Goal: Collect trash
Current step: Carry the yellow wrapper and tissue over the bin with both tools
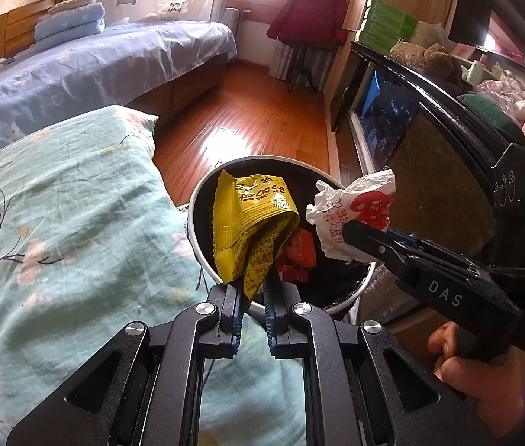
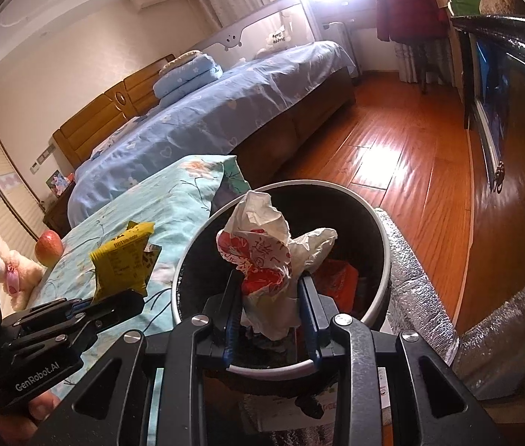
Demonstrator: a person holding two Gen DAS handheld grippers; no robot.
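Trash is held in both grippers at this moment, and both pieces are at the mouth of the round bin (image 1: 203, 245). The left gripper (image 1: 252, 290) has its fingers closed narrow on the lower corner of a yellow snack wrapper (image 1: 251, 223), which stands up over the near left rim of the bin. The right gripper (image 2: 270, 297) has its fingers pressed on a crumpled white and red bag (image 2: 262, 256), and this bag hangs over the bin opening, a little right of the yellow one. In the right wrist view the yellow wrapper (image 2: 123, 264) appears left of the bin, over the edge of the bed with the green flowered cover (image 2: 173, 200), so it is probably not fully above the opening yet.

Inside the bin, orange-red packaging (image 1: 298, 256) already lies on the black liner, so part of the collecting seems done. What is left, as far as one can judge, is to open both pairs of fingers and let the two pieces fall in.

On the far left of the flowered cover, an apple (image 2: 49, 247) and a small plush toy (image 2: 13, 271) lie near each other; these do not look like trash. No other loose wrapper shows on the wooden floor (image 2: 392, 141) or on the blue bed (image 2: 225, 111).
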